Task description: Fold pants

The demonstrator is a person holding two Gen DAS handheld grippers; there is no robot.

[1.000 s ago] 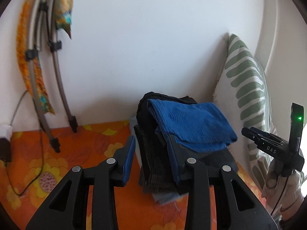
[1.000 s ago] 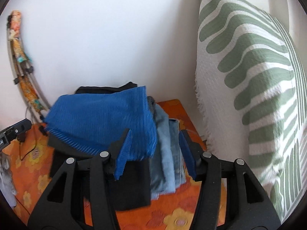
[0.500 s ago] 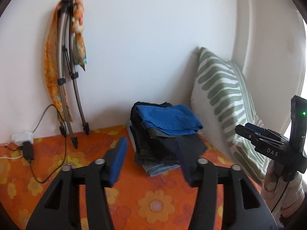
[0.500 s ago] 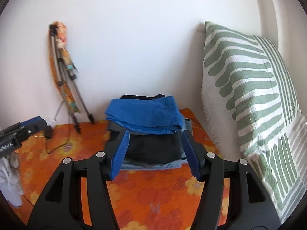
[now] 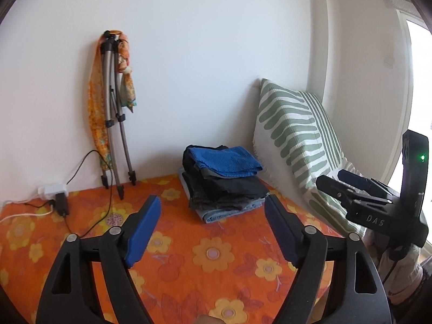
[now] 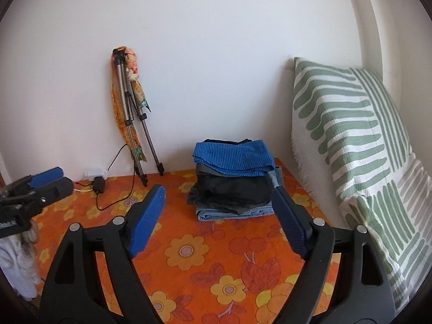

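A stack of folded pants (image 5: 224,181) lies on the orange flowered cover (image 5: 210,256) by the wall, with a folded blue ribbed pair (image 5: 226,160) on top. It also shows in the right wrist view (image 6: 233,181), the blue pair (image 6: 233,159) uppermost. My left gripper (image 5: 213,229) is open and empty, well back from the stack. My right gripper (image 6: 218,216) is open and empty, also back from it. Each gripper shows at the edge of the other's view: the right one (image 5: 359,194), the left one (image 6: 35,186).
A green-striped white pillow (image 6: 351,140) leans against the wall right of the stack. A folded tripod (image 5: 114,113) with an orange cloth stands left of it. A plug and cable (image 5: 60,199) lie on the cover at the left.
Both grippers have pulled back from the stack and opened wider. The blue pair stays on top of the stack.
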